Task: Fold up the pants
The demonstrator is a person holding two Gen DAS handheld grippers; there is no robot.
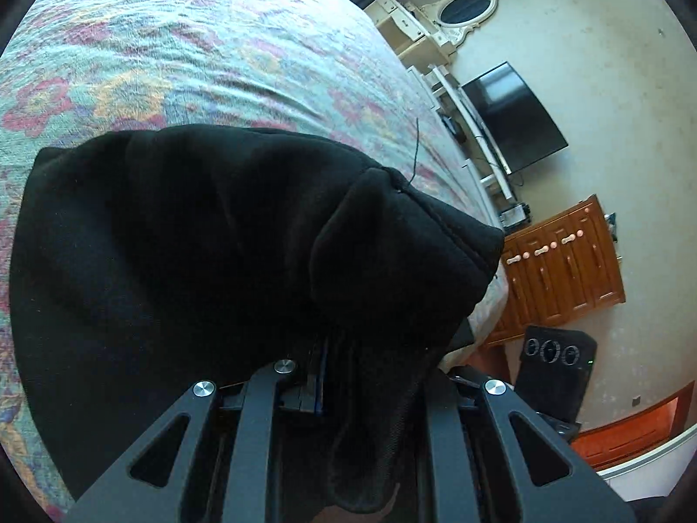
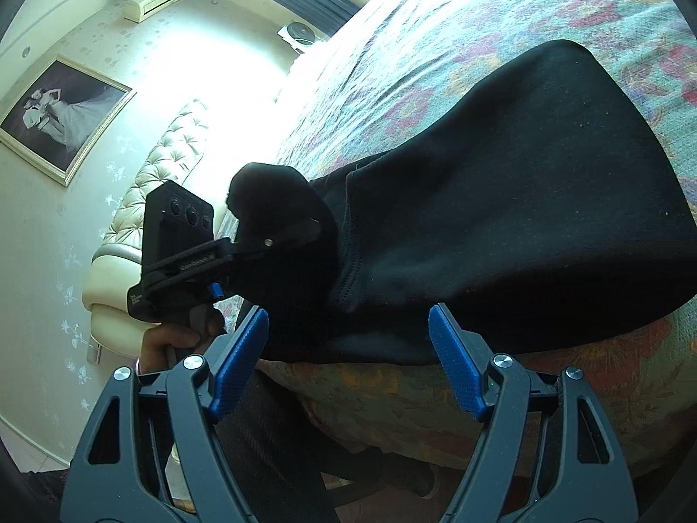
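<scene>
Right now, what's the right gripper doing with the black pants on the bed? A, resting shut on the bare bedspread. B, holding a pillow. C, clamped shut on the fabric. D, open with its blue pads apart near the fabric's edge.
D: the right gripper has its blue pads spread wide, pressing nothing, at the near edge of the black pants; only the left gripper is clamped on them.

Left gripper clamped, right gripper agape
</scene>
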